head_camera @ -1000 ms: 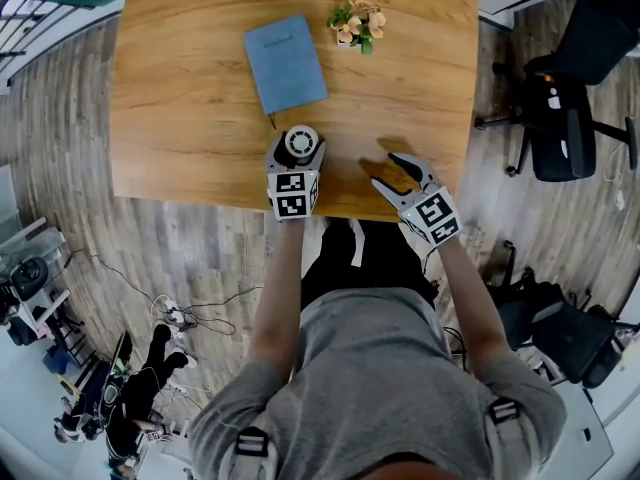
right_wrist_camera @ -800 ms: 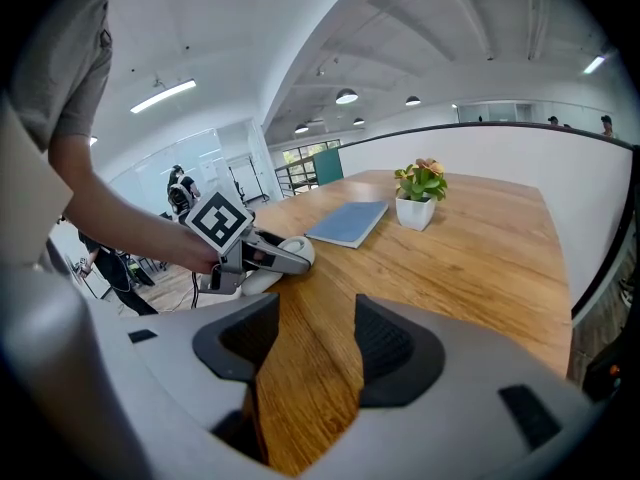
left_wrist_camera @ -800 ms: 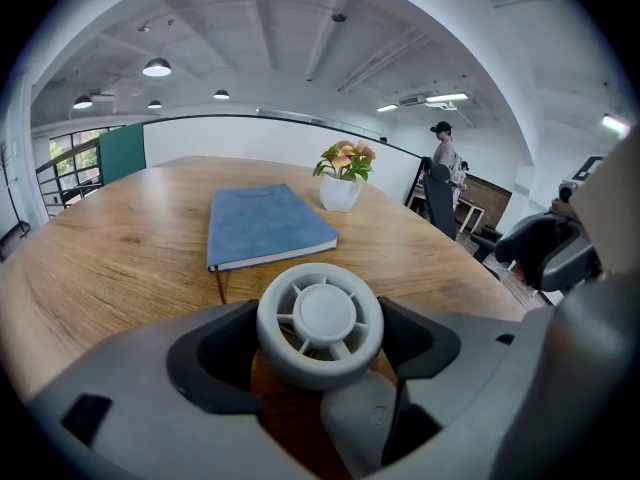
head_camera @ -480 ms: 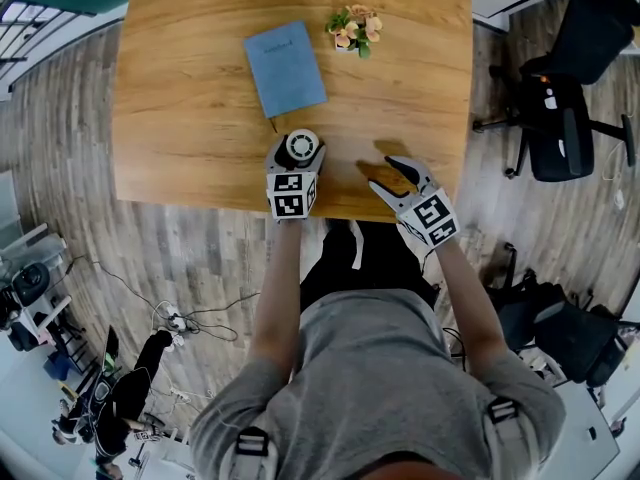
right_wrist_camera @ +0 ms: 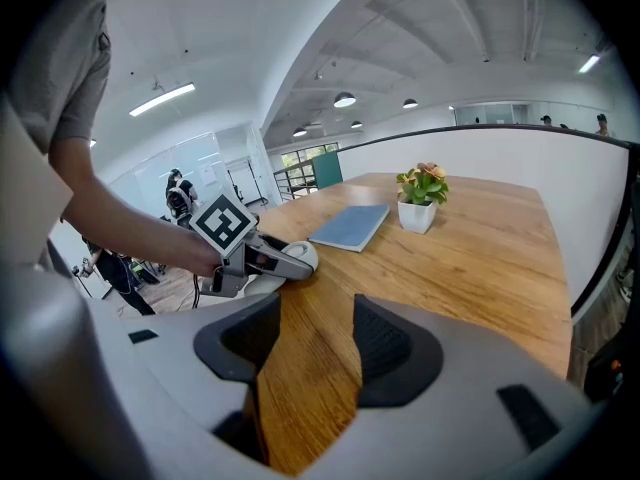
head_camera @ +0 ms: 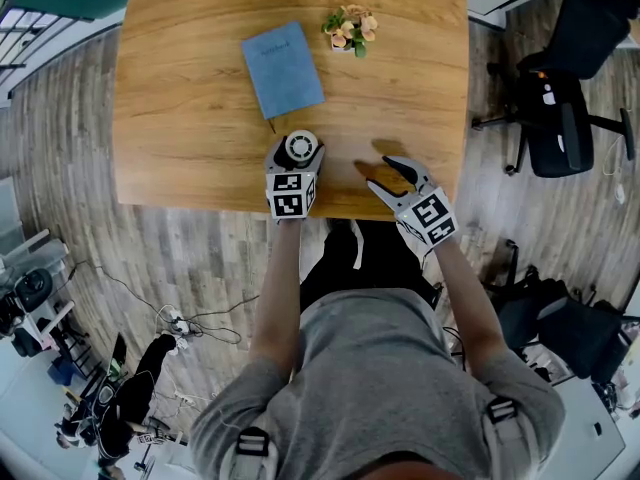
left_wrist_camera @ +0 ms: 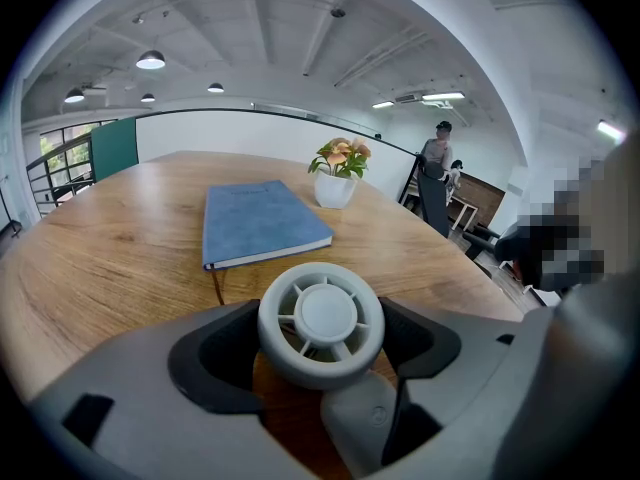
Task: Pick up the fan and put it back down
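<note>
A small white fan [head_camera: 300, 148] with a round grille stands near the front edge of the wooden table [head_camera: 180, 118]. My left gripper [head_camera: 297, 151] is shut on it, and in the left gripper view the dark pads press both sides of the fan's head [left_wrist_camera: 321, 318]. The right gripper view shows the fan [right_wrist_camera: 290, 258] low on the table top, with the left gripper round it. My right gripper [head_camera: 383, 173] hovers over the table's front right part, a hand's width right of the fan. It is open, with only bare wood between its jaws [right_wrist_camera: 312, 343].
A blue notebook [head_camera: 284, 68] lies behind the fan, with a small pot of flowers [head_camera: 348, 28] farther back to the right. The table's front edge runs just under both grippers. A black office chair [head_camera: 560, 118] stands on the floor to the right.
</note>
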Tool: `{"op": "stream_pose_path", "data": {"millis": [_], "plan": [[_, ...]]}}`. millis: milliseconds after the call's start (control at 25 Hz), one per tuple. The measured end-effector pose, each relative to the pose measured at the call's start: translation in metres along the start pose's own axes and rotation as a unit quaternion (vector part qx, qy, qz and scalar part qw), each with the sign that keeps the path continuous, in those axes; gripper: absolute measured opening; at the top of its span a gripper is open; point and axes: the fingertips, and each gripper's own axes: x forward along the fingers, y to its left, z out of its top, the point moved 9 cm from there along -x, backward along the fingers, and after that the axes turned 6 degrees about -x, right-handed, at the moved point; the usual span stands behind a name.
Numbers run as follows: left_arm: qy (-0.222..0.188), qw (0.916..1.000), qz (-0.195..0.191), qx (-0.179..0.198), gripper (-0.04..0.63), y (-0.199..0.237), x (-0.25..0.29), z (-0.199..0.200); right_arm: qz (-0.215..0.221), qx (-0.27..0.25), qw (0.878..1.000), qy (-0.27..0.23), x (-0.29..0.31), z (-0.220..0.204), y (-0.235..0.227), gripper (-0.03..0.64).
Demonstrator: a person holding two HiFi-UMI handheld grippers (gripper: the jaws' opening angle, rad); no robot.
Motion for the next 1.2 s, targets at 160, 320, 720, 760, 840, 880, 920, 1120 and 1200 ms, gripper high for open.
{"op": "stream_pose_path", "data": {"millis": [160, 320, 720, 760, 840, 880, 920, 1120, 1200], "plan": [[-0.002, 1.0000, -0.001, 0.001, 0.368, -0.001, -0.004, 0.004, -0.005, -0.002, 1.000, -0.003, -0.004, 0.004, 0.002, 0.236], [-0.010, 0.9999, -0.006, 0.004, 0.368, -0.004, -0.010, 0.010, -0.011, -0.005, 1.000, -0.007, -0.009, 0.008, 0.005, 0.236], [-0.020, 0.9997, -0.002, 0.013, 0.368, -0.011, -0.033, 0.020, -0.022, -0.010, 0.999, -0.022, -0.021, 0.021, 0.019, 0.236], [-0.022, 0.9997, -0.002, 0.014, 0.368, -0.011, -0.035, 0.021, -0.024, -0.011, 0.999, -0.024, -0.022, 0.022, 0.020, 0.236], [-0.027, 0.9995, -0.002, 0.017, 0.368, -0.014, -0.040, 0.024, -0.028, -0.015, 0.999, -0.029, -0.026, 0.024, 0.022, 0.236], [-0.030, 0.9994, -0.003, 0.018, 0.368, -0.016, -0.043, 0.026, -0.030, -0.017, 0.999, -0.031, -0.028, 0.025, 0.022, 0.236], [-0.032, 0.9993, -0.003, 0.019, 0.368, -0.017, -0.047, 0.027, -0.032, -0.018, 0.999, -0.033, -0.031, 0.027, 0.023, 0.236], [-0.040, 0.9989, -0.005, 0.024, 0.368, -0.024, -0.066, 0.032, -0.041, -0.025, 0.998, -0.045, -0.040, 0.034, 0.030, 0.236], [-0.043, 0.9986, -0.006, 0.030, 0.368, -0.028, -0.075, 0.032, -0.050, -0.026, 0.997, -0.052, -0.044, 0.036, 0.033, 0.236]]}}
